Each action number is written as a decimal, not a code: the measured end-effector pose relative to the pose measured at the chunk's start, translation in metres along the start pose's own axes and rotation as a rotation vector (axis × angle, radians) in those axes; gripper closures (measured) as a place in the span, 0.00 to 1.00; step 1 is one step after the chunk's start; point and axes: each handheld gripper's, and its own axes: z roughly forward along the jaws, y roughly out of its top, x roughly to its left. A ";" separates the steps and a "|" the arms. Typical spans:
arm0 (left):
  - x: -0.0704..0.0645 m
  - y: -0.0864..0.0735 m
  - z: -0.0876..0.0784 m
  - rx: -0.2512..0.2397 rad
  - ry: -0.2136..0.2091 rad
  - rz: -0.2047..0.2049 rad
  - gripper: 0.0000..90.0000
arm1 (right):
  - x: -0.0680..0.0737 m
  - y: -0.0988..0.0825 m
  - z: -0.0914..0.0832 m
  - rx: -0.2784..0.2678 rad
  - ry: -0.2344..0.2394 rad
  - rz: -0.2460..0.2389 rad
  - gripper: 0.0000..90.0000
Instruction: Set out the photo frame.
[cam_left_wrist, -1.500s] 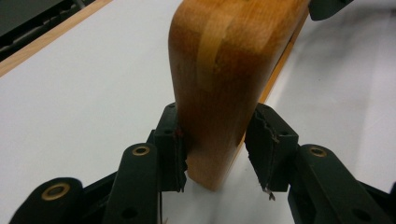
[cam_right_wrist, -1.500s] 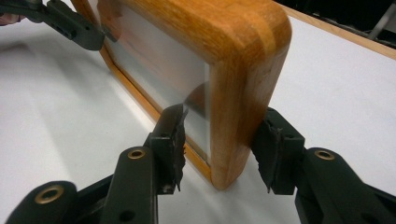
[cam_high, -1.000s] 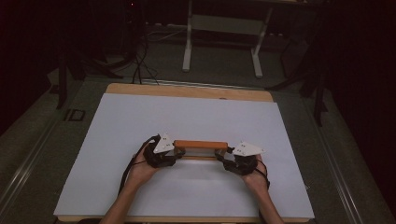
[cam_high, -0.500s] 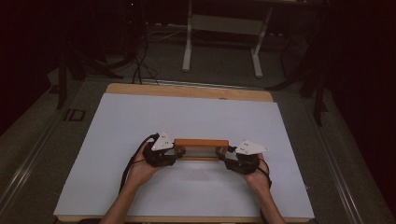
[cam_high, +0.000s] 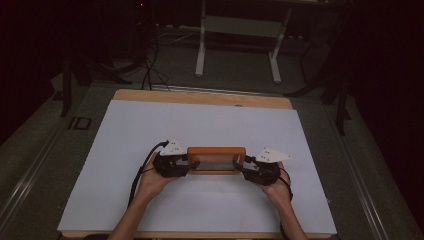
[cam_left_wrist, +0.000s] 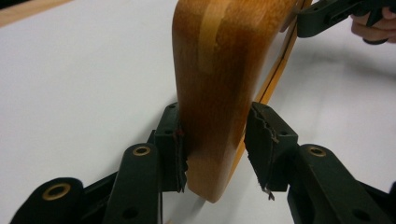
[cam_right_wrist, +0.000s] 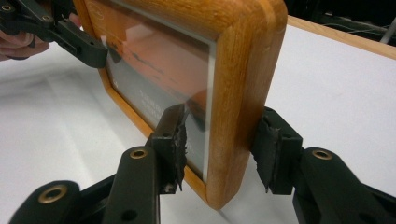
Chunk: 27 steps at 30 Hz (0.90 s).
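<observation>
A wooden picture frame (cam_high: 216, 150) with a glass front is held up between my two grippers over the white table (cam_high: 200, 125), its glass face leaning toward the high camera. My left gripper (cam_high: 189, 161) is shut on the frame's left end; in the left gripper view its pads (cam_left_wrist: 175, 149) sit on either side of the frame's wooden edge (cam_left_wrist: 215, 84). My right gripper (cam_high: 245, 164) is shut on the right end, one pad (cam_right_wrist: 175, 140) on the glass and the other behind the wood (cam_right_wrist: 243, 70). The frame's bottom corner hangs just above the table.
The table's wooden far edge (cam_high: 200, 97) borders a dark floor. A white metal stand (cam_high: 237, 50) and cables lie beyond it. A black cable (cam_high: 137, 175) loops from the left gripper along the forearm. White table surface stretches on all sides of the hands.
The frame showed as a thin edge-on bar before. It has tipped so its glass face is in sight, and both hands have shifted slightly toward the near edge.
</observation>
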 end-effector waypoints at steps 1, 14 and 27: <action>0.000 0.000 0.000 -0.001 -0.003 -0.006 0.66 | 0.000 0.000 0.000 0.001 0.001 0.002 0.63; 0.004 -0.002 0.004 -0.023 -0.043 -0.078 0.66 | -0.007 -0.003 -0.001 0.005 0.021 0.051 0.63; 0.007 -0.004 0.008 -0.039 -0.079 -0.144 0.66 | -0.012 -0.006 -0.003 0.017 0.038 0.092 0.64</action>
